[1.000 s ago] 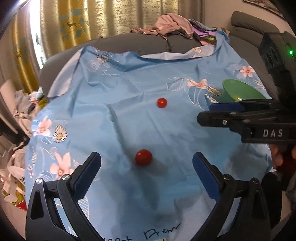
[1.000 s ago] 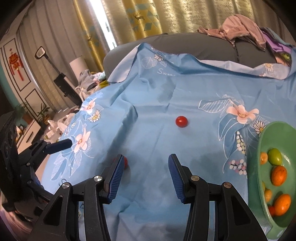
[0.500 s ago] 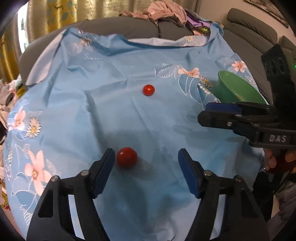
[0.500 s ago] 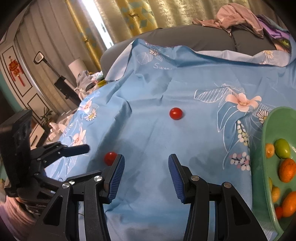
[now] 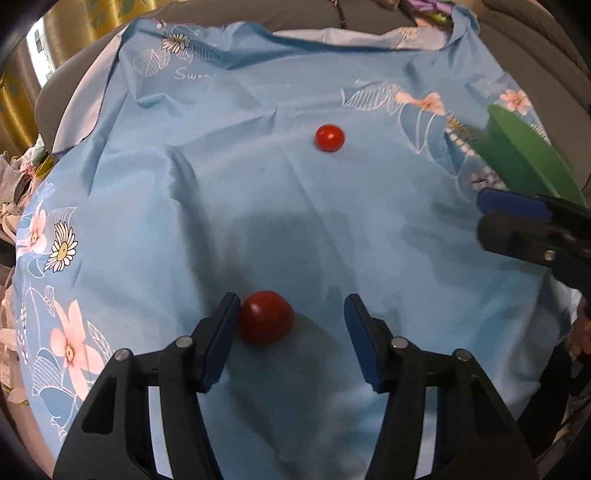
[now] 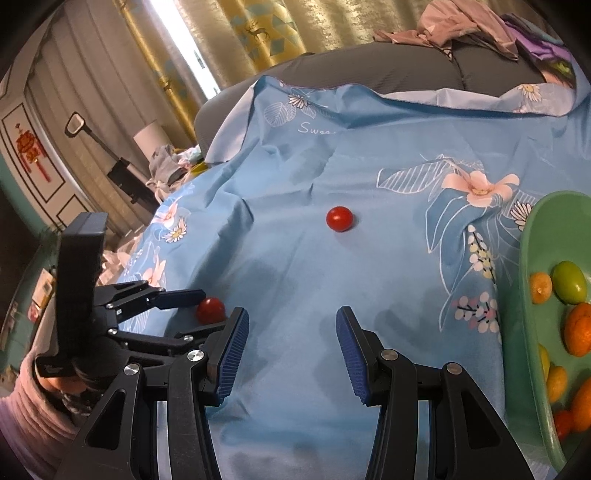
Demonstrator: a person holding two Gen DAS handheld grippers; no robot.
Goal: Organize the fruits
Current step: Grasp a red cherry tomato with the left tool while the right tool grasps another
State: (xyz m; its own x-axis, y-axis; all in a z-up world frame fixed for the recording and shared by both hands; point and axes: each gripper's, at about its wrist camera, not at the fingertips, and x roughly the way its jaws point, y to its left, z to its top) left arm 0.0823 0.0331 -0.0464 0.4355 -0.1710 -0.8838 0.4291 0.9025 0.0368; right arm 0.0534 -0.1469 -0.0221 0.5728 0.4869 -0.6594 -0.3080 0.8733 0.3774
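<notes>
Two red cherry tomatoes lie on the blue floral cloth (image 5: 184,206). The near tomato (image 5: 266,322) sits between the fingers of my open left gripper (image 5: 291,332), touching the left pad; it also shows in the right wrist view (image 6: 210,311). The far tomato (image 5: 329,137) lies further back, also in the right wrist view (image 6: 339,218). My right gripper (image 6: 291,343) is open and empty over bare cloth. A green bowl (image 6: 532,258) at the right holds several small orange, yellow, green and red fruits; its rim also shows in the left wrist view (image 5: 524,162).
The cloth covers a grey sofa (image 6: 369,70) with a pile of clothes (image 6: 461,26) on its back. Curtains (image 6: 258,33) hang behind. Clutter (image 6: 173,162) lies on the floor at the left. The right gripper shows at the right in the left wrist view (image 5: 535,229).
My left gripper has moved forward and down, so the near tomato now sits between its fingers, and its jaws have narrowed. The right gripper has shifted only slightly.
</notes>
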